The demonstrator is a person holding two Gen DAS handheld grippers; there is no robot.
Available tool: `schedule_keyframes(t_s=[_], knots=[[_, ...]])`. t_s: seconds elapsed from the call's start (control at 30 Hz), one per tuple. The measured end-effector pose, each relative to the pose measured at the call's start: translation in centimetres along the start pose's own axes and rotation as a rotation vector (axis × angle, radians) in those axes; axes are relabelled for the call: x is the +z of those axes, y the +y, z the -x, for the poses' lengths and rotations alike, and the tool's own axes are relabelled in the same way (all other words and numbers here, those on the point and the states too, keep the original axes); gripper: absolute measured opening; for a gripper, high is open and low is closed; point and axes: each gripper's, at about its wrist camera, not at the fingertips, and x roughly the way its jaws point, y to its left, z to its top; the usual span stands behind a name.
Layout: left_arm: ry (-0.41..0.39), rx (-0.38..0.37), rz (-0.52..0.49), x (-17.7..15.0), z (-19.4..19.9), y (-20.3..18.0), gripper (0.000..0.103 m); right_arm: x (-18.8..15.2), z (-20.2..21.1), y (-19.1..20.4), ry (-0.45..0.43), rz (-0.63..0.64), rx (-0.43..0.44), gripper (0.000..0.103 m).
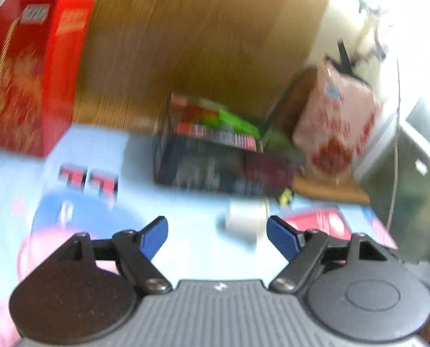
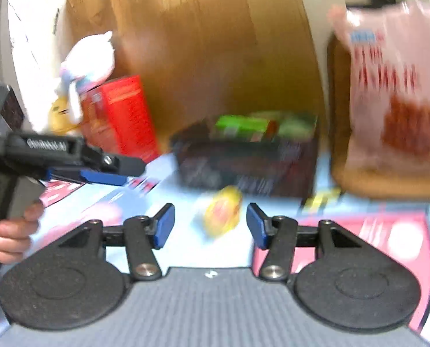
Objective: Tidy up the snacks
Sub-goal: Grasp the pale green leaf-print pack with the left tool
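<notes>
Looking at the dark basket [image 2: 244, 167] holding green packets [image 2: 238, 125]; my right hand-held gripper [image 2: 210, 225] is released, yellow snack [image 2: 223, 212] between its fingers, left hand-held gripper [image 1: 217, 235] released too.

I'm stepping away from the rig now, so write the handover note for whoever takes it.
Left gripper: open, empty, held over the tablecloth, a small white pack just ahead of it.
Right gripper: open, empty, a small yellow snack lying between and just beyond its fingers.
Things: dark bin near the wooden panel already holds green packs; red box stands upright to its left; pink bag stands on a wooden board to its right.
Done: some packs are in the bin.
Left: the loose white pack and yellow snack. Views are blurred; labels unreadable.
</notes>
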Motion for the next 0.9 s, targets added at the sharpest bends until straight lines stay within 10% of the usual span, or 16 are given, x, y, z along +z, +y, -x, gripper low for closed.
schedule_keyframes(t_s=[0.2, 0.57, 0.9], knots=[[0.051, -0.046, 0.064, -6.7, 3.8, 1.0, 0.078, -3.5, 1.1, 2.8, 0.104, -0.017, 0.100, 0.058], [0.076, -0.098, 0.123, -10.4, 5.8, 0.9, 0.047, -6.5, 2.1, 8.9, 0.175, 0.119, 0.201, 0.058], [0.057, -0.052, 0.104, -9.9, 6.2, 1.0, 0.053, -6.7, 2.9, 8.6, 0.167, 0.250, 0.073, 0.058]])
